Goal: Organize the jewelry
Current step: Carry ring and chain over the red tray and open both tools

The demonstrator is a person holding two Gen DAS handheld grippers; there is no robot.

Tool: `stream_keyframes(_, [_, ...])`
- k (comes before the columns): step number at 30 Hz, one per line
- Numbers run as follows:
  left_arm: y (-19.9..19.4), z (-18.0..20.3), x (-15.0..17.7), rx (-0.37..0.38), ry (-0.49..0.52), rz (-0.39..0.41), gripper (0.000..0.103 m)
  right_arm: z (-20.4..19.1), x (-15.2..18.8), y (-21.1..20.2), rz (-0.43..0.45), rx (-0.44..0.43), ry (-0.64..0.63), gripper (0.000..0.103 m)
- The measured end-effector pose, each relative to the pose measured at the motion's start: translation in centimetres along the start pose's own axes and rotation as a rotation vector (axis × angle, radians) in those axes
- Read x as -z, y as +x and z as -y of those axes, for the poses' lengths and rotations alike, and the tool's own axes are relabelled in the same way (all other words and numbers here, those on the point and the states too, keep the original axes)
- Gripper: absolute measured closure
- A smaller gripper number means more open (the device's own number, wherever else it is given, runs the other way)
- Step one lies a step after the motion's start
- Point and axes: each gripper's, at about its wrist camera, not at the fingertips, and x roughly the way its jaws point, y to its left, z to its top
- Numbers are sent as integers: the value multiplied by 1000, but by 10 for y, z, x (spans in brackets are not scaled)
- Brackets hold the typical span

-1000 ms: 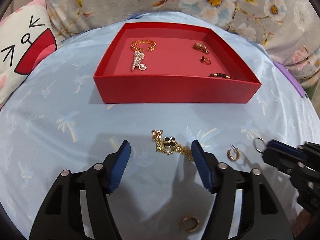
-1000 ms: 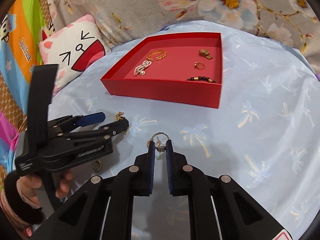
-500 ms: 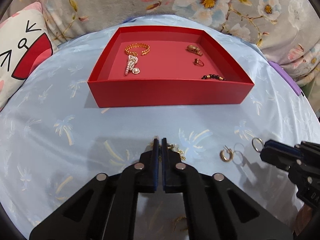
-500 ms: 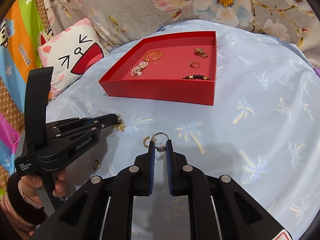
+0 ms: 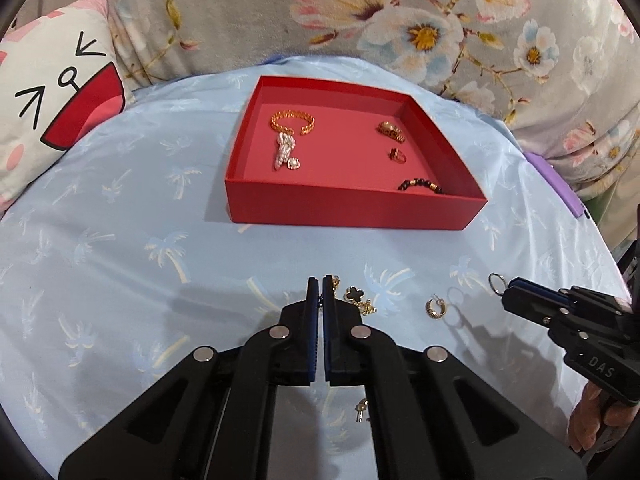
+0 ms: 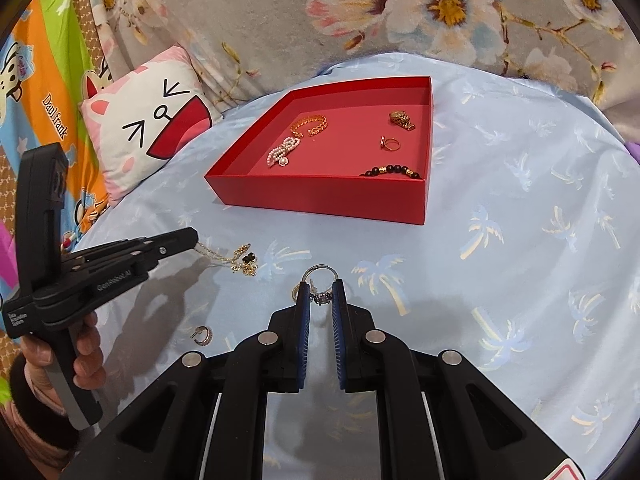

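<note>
A red tray (image 5: 352,210) (image 6: 320,196) sits on the light blue cloth and holds a gold bracelet (image 5: 293,121), a pearl piece (image 5: 285,151), a gold watch band (image 5: 391,129), a ring (image 5: 397,155) and a black bead bracelet (image 5: 420,185). My left gripper (image 5: 320,282) (image 6: 192,236) is shut on a gold chain with a black clover charm (image 5: 355,293) (image 6: 244,260), lifted just off the cloth. My right gripper (image 6: 320,286) (image 5: 506,290) is shut on a silver ring (image 6: 318,276) (image 5: 496,281), held above the cloth.
A gold hoop earring (image 5: 434,307) lies on the cloth between the grippers. Another gold hoop (image 6: 203,335) (image 5: 362,408) lies nearer, by the left gripper. A cat cushion (image 6: 148,128) and a flowered backrest (image 5: 400,20) border the cloth. A purple item (image 5: 554,184) lies at the right edge.
My left gripper went from wide open around the chain to shut on it, then rose with it. My right gripper stayed shut on the ring and lifted slightly.
</note>
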Motion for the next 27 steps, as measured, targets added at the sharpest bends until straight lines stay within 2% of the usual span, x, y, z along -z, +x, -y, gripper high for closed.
stream_keyframes(5, [-20, 1, -11, 11, 5, 39, 102, -1, -3, -5, 11, -5, -2, 93])
stream_keyframes(11, [-44, 14, -44, 28, 59, 92, 102, 1, -23, -19, 40, -34, -10, 93])
stream_keyframes(14, [-57, 22, -68, 38, 87, 137, 102, 2, -41, -26, 56, -34, -26, 93])
stream_keyframes(19, [-71, 36, -112, 11, 133, 226, 102, 11, -83, -22, 70, -38, -25, 93])
stream_keyframes(27, [-56, 52, -188, 10, 145, 293, 102, 29, -146, 6, 77, -26, 12, 93])
